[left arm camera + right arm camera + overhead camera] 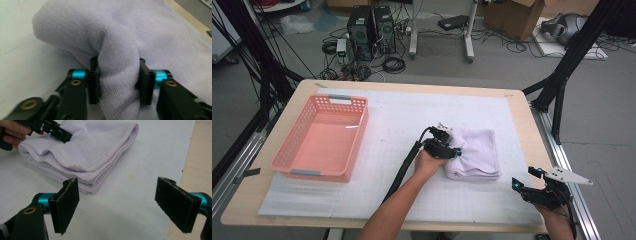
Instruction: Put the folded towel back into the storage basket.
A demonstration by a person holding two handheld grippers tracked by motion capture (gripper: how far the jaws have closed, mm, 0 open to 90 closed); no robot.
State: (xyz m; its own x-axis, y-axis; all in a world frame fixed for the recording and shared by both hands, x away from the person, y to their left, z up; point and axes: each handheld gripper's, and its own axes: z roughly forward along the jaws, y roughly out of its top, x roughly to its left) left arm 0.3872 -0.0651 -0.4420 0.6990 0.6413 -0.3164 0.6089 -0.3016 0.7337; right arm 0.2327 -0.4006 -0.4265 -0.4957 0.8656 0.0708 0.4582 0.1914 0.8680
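Note:
A folded lavender towel lies on the white gridded mat, right of the middle. My left gripper is at the towel's left edge, shut on a bunched-up fold of it. In the left gripper view the towel bulges between the two pads of that gripper, which press into the cloth from both sides. My right gripper hovers open near the front right corner of the mat. Its pads stand wide apart in the right gripper view, with nothing between them and the towel just beyond.
A pink plastic basket sits on the left part of the mat with nothing in it. The wooden table edge runs close to the towel's right. Beyond the table, computers, cables and boxes are on the floor.

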